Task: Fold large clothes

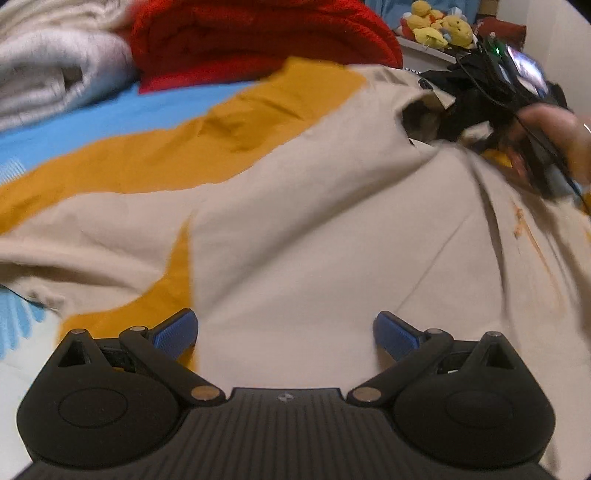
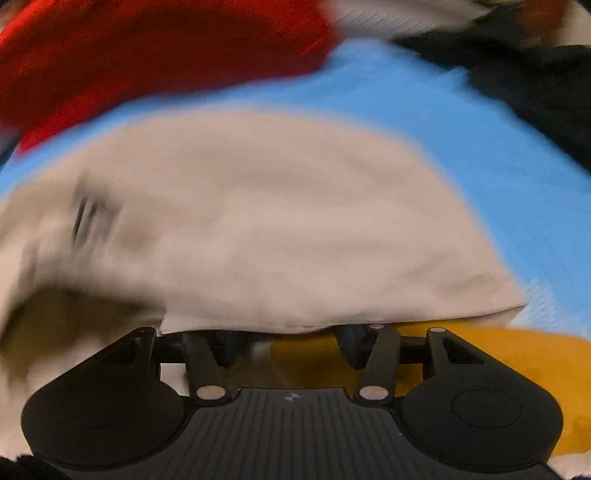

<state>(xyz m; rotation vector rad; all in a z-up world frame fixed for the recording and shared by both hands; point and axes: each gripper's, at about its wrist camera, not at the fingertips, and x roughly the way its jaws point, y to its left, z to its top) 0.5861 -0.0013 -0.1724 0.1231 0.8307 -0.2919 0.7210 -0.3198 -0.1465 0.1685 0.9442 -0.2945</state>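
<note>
The bed (image 1: pixel 110 114), covered in a light blue sheet, carries everything, and the large beige-and-mustard garment (image 1: pixel 295 221) lies spread across most of it, its mustard sleeve reaching toward the far left side where a red blanket (image 1: pixel 240 37) and a grey-white blanket (image 1: pixel 55 62) are heaped along the far edge. A black garment (image 2: pixel 535 85) lies at the far right, with yellow plush toys (image 1: pixel 439 26) on a ledge beyond the bed.

The step in hand looks like carrying a fold of the garment over and laying it flat. To do it well, both grippers should bring their edge down evenly, so the layer lands square on the body of the garment with no trapped creases, and letting go should wait until the cloth lies flat.

The garment is soft and wrinkled, with diagonal pull lines running toward the right side, where the person's hand (image 1: pixel 561 136) works the right gripper (image 1: pixel 532 147). A beige flap is doubled over, its straight hem crossing just ahead of that gripper in the right wrist view, mustard cloth showing beneath it.

The left gripper (image 1: pixel 284 334) hovers over the near beige cloth, released, blue pads (image 1: pixel 177 332) wide apart with nothing between them. The right gripper (image 2: pixel 291 347) has its tips hidden under the hem; I cannot tell whether it grasps the cloth.
</note>
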